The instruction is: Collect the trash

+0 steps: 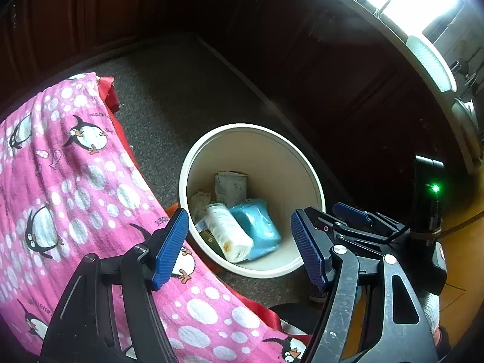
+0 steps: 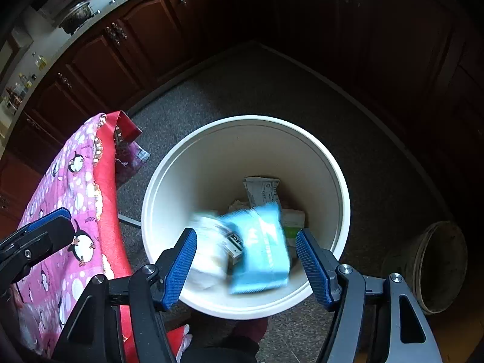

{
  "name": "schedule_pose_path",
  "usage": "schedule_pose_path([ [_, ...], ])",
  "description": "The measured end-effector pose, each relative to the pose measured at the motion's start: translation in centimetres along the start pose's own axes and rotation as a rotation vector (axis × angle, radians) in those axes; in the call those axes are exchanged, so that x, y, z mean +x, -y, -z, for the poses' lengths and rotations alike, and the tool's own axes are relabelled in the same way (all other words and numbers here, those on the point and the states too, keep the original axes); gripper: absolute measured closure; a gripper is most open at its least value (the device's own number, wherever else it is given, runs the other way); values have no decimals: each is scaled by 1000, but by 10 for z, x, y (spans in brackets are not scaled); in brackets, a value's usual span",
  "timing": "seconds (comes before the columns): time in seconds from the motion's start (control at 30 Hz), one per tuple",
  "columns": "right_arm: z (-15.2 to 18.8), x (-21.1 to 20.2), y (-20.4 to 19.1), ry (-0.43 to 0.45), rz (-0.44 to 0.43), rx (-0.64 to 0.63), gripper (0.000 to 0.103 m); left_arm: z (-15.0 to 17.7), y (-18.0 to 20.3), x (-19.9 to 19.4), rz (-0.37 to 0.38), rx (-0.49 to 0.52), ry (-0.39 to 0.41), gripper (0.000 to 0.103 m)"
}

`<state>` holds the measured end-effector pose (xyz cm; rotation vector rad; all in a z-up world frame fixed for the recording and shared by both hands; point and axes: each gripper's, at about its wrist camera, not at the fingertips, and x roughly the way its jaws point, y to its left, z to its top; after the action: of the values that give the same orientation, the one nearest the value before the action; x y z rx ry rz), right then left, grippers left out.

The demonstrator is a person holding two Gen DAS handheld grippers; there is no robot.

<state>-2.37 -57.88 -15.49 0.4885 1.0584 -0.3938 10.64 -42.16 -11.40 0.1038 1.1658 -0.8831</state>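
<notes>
Several pieces of trash already lay at the bottom of the round cream plastic bin [image 1: 314,181]: a light blue soft plastic packet [image 1: 257,227], a white cylindrical bottle [image 1: 228,233] touching its left side, and a crumpled printed paper wrapper [image 1: 231,187] behind both, against the far wall. By my reading the collecting was well along, with the blue packet probably the latest item in, since it looked blurred in the right wrist view [image 2: 260,251] as though not yet settled. Whether more rubbish waited elsewhere could not be told from these views.

Both tools were empty. The left gripper [image 1: 240,248] had its blue ribbed pads spread wide apart, holding nothing, poised above the bin's near rim. The right gripper [image 2: 246,263] was equally wide open over the bin's near edge, with nothing between its pads.

From the left wrist, the pink penguin-patterned towel [image 1: 60,181] draped over a red cloth filled the left side, close to the bin's left rim, and the right gripper appeared at the right edge [image 1: 351,214]. Only the right wrist view showed a brown worn bucket [image 2: 438,266] on the grey speckled floor [image 2: 272,90] to the bin's right, and a stovetop with a pot at the upper left corner
</notes>
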Motion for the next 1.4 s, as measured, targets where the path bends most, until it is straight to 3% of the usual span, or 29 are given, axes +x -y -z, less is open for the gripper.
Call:
schedule_pose_path([
  [0.33, 19, -34, -28, 109, 0, -28, 37, 19, -13, -44, -103, 12, 120, 34],
  [0.6, 31, -82, -66, 265, 36, -31, 31, 45, -27, -92, -142, -15, 195, 34],
  [0.73, 39, -109, -85, 350, 62, -40, 30, 55, -29, -123, -171, -22, 277, 34],
  [0.93, 53, -141, -105, 454, 99, -45, 23, 70, -29, -168, -233, 17, 393, 34],
  [1.4, 80, -177, -137, 581, 123, -49, 22, 102, -12, -217, -377, 116, 564, 34],
])
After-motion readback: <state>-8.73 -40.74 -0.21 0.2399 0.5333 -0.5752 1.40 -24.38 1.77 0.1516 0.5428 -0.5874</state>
